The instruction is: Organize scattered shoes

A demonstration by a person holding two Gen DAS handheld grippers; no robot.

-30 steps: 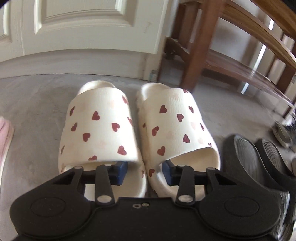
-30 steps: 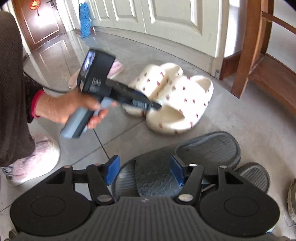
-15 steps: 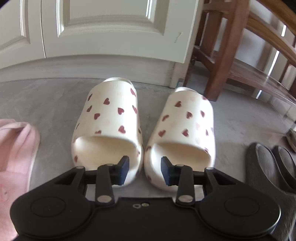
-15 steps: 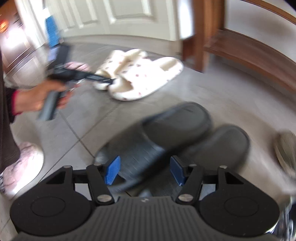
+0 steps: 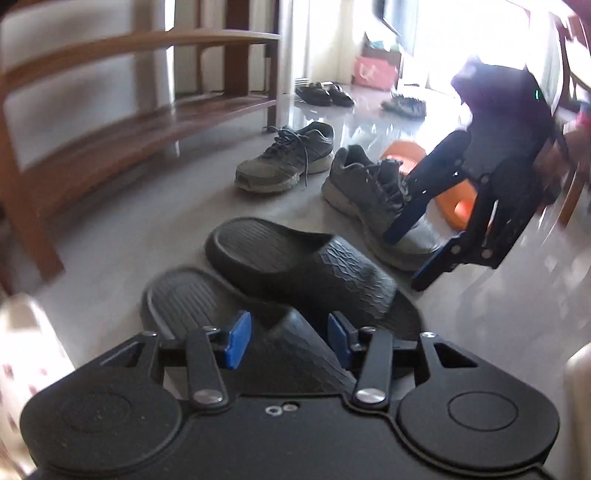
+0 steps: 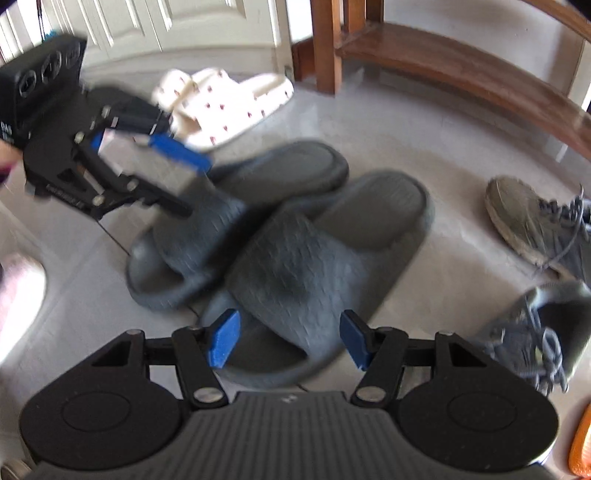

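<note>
While jaws open, gripper (image 5: pixel 289 339) over slippers (image 5: pixel 295 266)

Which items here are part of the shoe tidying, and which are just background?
Part of the job:
- dark grey slides, overlapping, unaligned
- heart-print slides, side by side
- grey sneakers, apart
- orange shoe
- left tool, opening, holding nothing
- right tool, holding nothing

Background:
- wooden rack
- white door

One slide (image 6: pixel 317 266) overlaps the other slide (image 6: pixel 236 192); the heart-print pair (image 6: pixel 225 103) lies behind them, sneakers (image 6: pixel 535 225) right.
</note>
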